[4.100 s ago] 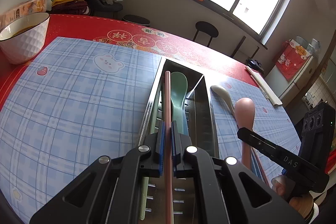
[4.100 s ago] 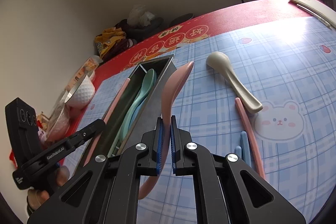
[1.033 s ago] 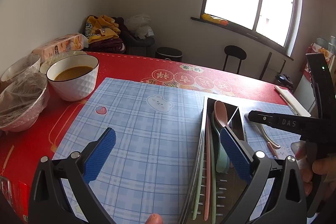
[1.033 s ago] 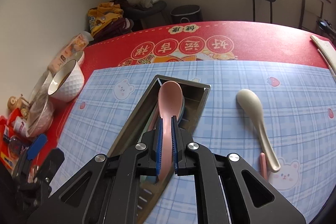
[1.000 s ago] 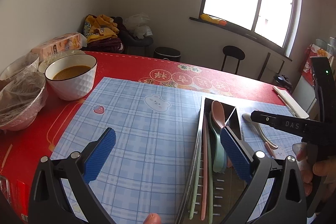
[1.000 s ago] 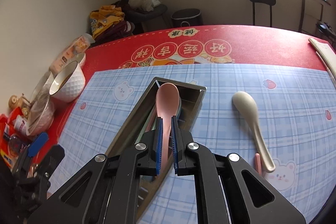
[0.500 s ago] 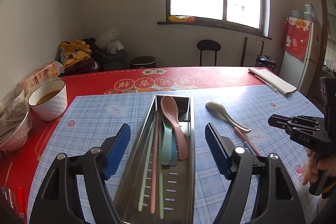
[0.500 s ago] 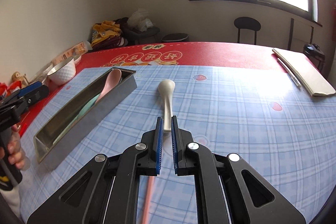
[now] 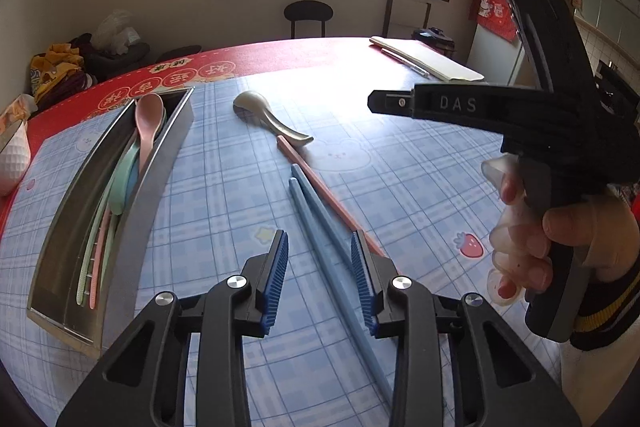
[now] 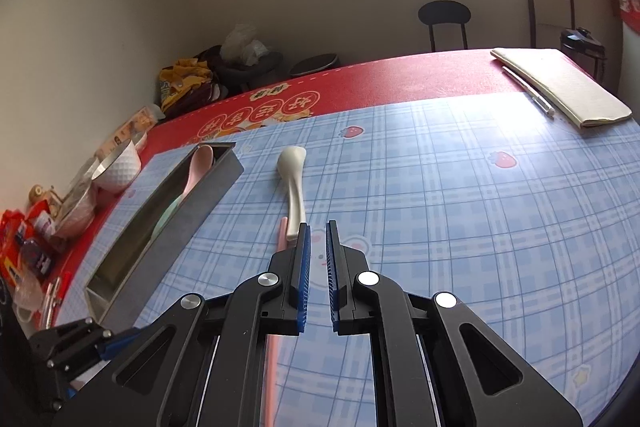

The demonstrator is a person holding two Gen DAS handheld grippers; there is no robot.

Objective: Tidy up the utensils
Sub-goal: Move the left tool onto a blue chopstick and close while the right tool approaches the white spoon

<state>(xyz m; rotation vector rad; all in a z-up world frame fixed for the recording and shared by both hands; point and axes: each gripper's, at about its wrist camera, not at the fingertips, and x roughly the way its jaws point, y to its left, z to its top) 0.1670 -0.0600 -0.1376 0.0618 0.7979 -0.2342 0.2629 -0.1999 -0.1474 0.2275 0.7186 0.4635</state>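
The left claw [image 9: 320, 263] hangs low over the blue checked mat [image 9: 420, 163] on the bench. Its jaws have just been closing and now stand part open, w/ the pair of blue chopsticks [image 9: 316, 219] lying between the pads; the pads do not press on them. Just beside, a pink chopstick [image 9: 320, 187] lies slanted, its far end touching the handle of the beige spoon [image 9: 260, 111].

The right claw [image 10: 316, 259] is closed, w/ nothing between the pads – it points at the mat near the beige spoon's handle end. A gloved hand [image 9: 560, 235] holds its grip.

The metal tray [image 9: 160, 163] stands at the left of the mat. Inside – a pink spoon [image 9: 148, 123] on top of a green spoon [image 9: 126, 171], plus thin green and pink chopsticks [image 9: 94, 259] along the bottom. A white bowl [image 10: 118, 161] sits on the red cloth further left.
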